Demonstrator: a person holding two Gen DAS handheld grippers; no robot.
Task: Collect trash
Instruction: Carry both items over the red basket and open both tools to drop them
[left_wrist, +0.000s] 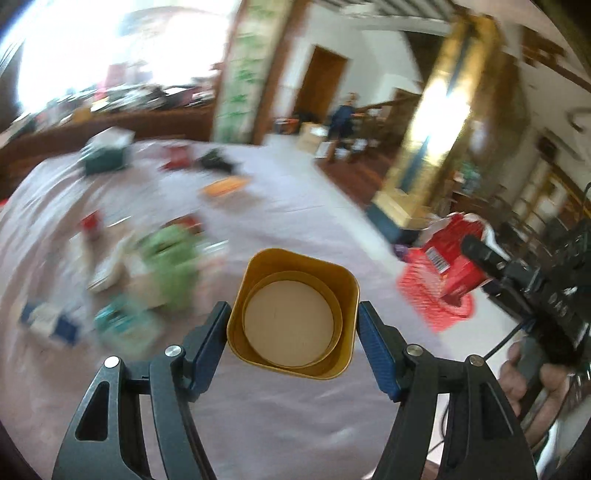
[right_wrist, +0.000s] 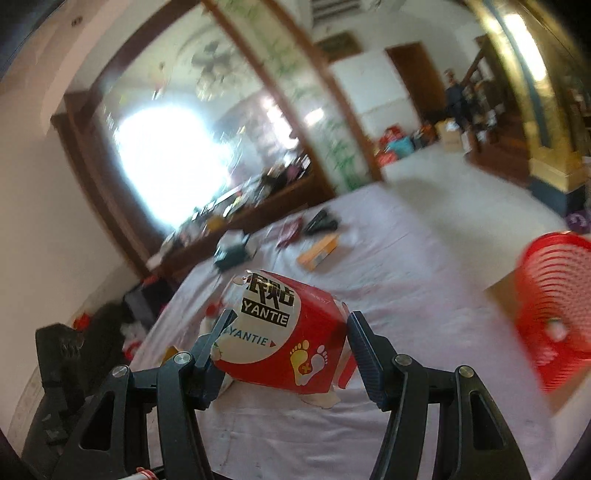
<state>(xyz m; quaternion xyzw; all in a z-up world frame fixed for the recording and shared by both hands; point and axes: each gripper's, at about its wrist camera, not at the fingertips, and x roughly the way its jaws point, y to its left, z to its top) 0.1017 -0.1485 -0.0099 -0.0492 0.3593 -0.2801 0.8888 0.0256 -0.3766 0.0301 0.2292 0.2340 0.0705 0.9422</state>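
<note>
Left claw (left_wrist: 293, 321) is raised over the desk (left_wrist: 295, 206), which has a pale lilac cloth on it. Bare cloth lies straight ahead of and below the fingers, and the desk's far edge runs well beyond them, with floor past it. Clutter sits ahead-left of this claw: green packet (left_wrist: 171, 266), teal box (left_wrist: 123, 325), blue-white box (left_wrist: 48, 321), all blurred; further ahead an orange packet (left_wrist: 225, 186). Ahead-right, the red basket (left_wrist: 432, 291) stands at the desk's right edge, with the right claw (left_wrist: 476, 251) seen side-on just above it, carrying the red box (left_wrist: 456, 258). Left claw is about half spread, both blue pads pressed on opposite sides of a gold tin (left_wrist: 293, 314), open mouth facing the camera, with a round pale insert inside. In the right wrist view the right claw (right_wrist: 291, 332) is also about half spread and clamps the red box (right_wrist: 288, 339), marked YANTIE with a footprint graphic; the left pad is on the white label end, the right pad against the red corner. The box is tilted and off the cloth. The basket (right_wrist: 554, 306) lies to the right of this claw, well apart, open mouth facing the camera. Open cloth fills the stretch between claw and basket. An orange packet (right_wrist: 319, 251) and a dark object (right_wrist: 321, 221) lie further ahead.
</note>
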